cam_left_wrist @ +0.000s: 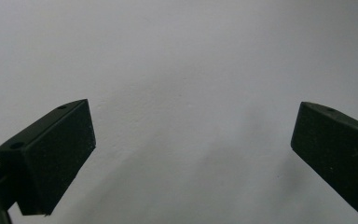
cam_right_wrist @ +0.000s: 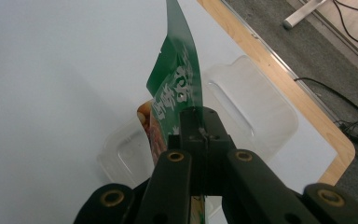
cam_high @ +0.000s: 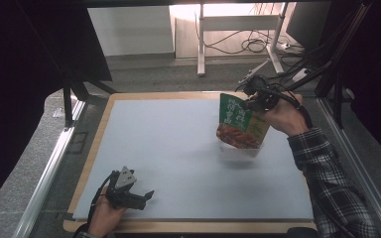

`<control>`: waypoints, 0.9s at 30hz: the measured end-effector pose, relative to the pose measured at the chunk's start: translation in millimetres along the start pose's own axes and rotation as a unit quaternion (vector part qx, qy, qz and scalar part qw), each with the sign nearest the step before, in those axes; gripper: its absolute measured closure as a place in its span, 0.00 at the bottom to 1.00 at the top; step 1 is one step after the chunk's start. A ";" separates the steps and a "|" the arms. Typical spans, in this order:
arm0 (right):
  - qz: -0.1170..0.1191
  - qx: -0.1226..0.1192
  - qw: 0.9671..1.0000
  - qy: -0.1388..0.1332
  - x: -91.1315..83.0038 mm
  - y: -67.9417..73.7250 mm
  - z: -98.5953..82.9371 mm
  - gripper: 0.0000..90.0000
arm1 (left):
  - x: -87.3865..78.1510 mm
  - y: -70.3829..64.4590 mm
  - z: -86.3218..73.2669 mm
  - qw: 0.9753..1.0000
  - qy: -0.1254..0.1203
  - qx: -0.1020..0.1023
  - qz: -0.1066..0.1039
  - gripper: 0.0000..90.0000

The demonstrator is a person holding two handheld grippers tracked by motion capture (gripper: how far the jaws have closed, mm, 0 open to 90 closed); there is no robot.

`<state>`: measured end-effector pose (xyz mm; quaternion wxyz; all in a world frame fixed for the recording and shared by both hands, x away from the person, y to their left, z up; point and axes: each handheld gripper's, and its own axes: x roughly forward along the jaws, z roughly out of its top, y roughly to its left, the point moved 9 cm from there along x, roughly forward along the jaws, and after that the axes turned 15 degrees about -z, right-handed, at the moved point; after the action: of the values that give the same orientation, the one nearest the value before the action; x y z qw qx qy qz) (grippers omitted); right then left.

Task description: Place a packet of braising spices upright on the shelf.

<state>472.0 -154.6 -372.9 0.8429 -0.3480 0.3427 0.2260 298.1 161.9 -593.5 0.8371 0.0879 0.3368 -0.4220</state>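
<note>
Green pouch work is the business at hand, but going left to right: the left gripper (cam_high: 138,194) rests low on the pale surface (cam_high: 178,163) at its near left corner, a hand wrapped round it, jaws spread wide apart with nothing but bare sheet between them, as the left gripper view confirms (cam_left_wrist: 191,140). It looks idle for now.

Across the surface to the right, the green pouch (cam_high: 240,124) hangs in the air, pinched at its top edge by the right gripper (cam_high: 256,101), whose jaws are closed tight on the pouch's rim (cam_right_wrist: 200,135). Directly under it sits a clear plastic container (cam_high: 239,151), seen in the right gripper view as a shallow, see-through tub (cam_right_wrist: 256,107) lying flat.

My reading: the pick-up is done and the pouch is carried over the container; lowering it in and letting go are left.

The pouch's long axis runs roughly up and down, tilted a little, its printed face turned toward the near left and its bottom edge pointing down at the tub.
</note>
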 end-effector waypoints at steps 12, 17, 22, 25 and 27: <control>0.008 0.000 1.000 0.010 13.3 7.4 -3.0 0.99 | 0.1 0.0 0.1 1.000 -0.001 0.000 0.001 0.00; 0.022 -0.004 1.000 0.011 14.7 12.9 -3.7 0.99 | 0.3 -0.2 0.1 1.000 0.000 0.001 0.001 0.00; 0.034 -0.007 0.999 0.009 20.3 22.4 -3.5 0.99 | 0.5 -0.6 0.3 1.000 0.000 0.001 0.001 0.00; 0.024 -0.009 1.000 0.013 25.8 22.0 -4.0 0.99 | 0.2 -0.4 0.2 1.000 0.000 0.001 0.000 0.00; 0.023 -0.001 1.000 0.013 27.8 19.7 -5.3 0.99 | 0.1 -0.2 0.2 1.000 -0.002 0.000 0.000 0.00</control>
<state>476.0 -141.7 -404.6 0.8322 -0.3440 0.3615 0.2415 298.0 161.6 -593.3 0.8379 0.0871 0.3351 -0.4220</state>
